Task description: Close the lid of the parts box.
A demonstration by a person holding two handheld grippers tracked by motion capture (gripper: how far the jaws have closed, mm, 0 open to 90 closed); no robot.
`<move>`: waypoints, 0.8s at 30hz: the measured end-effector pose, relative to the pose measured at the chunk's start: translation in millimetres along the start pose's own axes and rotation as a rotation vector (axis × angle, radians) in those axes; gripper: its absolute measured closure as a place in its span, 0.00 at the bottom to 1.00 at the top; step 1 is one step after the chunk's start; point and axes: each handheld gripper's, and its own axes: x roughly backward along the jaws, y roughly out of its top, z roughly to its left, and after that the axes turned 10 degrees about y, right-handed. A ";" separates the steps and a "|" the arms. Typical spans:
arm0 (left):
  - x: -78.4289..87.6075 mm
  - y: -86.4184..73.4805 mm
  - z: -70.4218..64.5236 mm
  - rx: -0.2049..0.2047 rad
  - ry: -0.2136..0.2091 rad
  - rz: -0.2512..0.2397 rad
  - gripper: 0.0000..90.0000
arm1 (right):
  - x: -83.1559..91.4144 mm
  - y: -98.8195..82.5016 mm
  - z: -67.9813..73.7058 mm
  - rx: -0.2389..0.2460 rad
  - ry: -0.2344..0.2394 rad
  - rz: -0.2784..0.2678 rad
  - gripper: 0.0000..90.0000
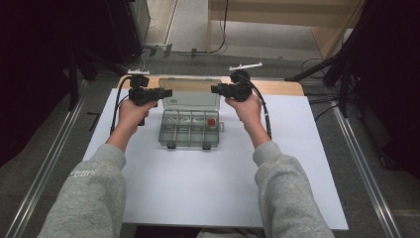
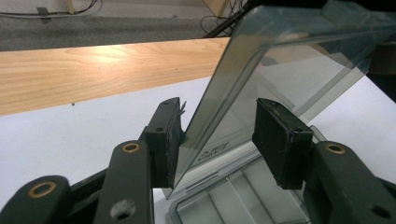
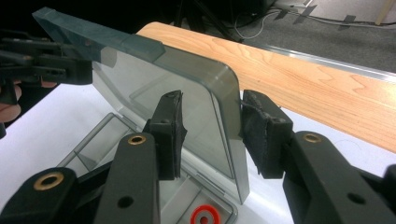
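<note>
A clear plastic compartment box (image 1: 189, 130) sits on the white board, its lid (image 1: 190, 94) standing upright at the back. A small red round piece (image 1: 211, 122) lies in the right compartment, also seen as the red piece (image 3: 204, 217). My left gripper (image 1: 166, 92) reaches in at the lid's left edge. The lid (image 2: 289, 60) stands between the jaws of my left gripper (image 2: 222, 112), near the left pad and apart from the right one. My right gripper (image 1: 216, 89) straddles the lid's right edge. The lid (image 3: 154, 79) rises between the spread jaws of my right gripper (image 3: 215, 100).
The white board (image 1: 198, 188) covers a wooden table whose bare strip (image 1: 277, 88) runs behind the box. Dark stands and cables (image 1: 322, 69) crowd the floor beyond the table, and metal rails (image 1: 366, 173) run along both sides.
</note>
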 end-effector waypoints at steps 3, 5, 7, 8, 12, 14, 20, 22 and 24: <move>1.7 0.0 -0.3 -0.006 -0.003 0.001 0.57 | 1.5 -0.8 2.0 0.006 0.003 0.002 0.67; 3.1 0.1 -0.9 -0.010 -0.005 0.000 0.57 | 2.8 -1.9 2.5 0.006 0.008 0.002 0.67; 4.6 0.4 -1.6 -0.014 -0.006 0.005 0.57 | 3.9 -2.6 2.7 0.006 0.010 -0.001 0.68; 5.2 0.6 -1.7 -0.012 -0.005 0.009 0.57 | 4.5 -3.0 2.8 0.007 0.012 -0.003 0.68; 7.4 1.3 -2.0 -0.017 -0.010 0.019 0.56 | 5.2 -3.3 4.2 0.019 0.018 0.003 0.67; 10.0 2.0 -2.3 -0.018 -0.013 0.015 0.56 | 5.6 -3.3 4.8 0.022 0.019 0.006 0.67; 15.3 3.5 -2.4 -0.018 -0.026 0.019 0.54 | 7.8 -2.3 7.1 0.029 0.023 0.011 0.67; 17.5 4.3 -2.4 -0.016 -0.026 0.016 0.50 | 7.8 -2.3 8.0 0.030 0.024 0.015 0.67; 20.8 5.3 -1.7 -0.013 -0.034 0.011 0.50 | 8.2 -2.5 8.5 0.032 0.023 0.015 0.67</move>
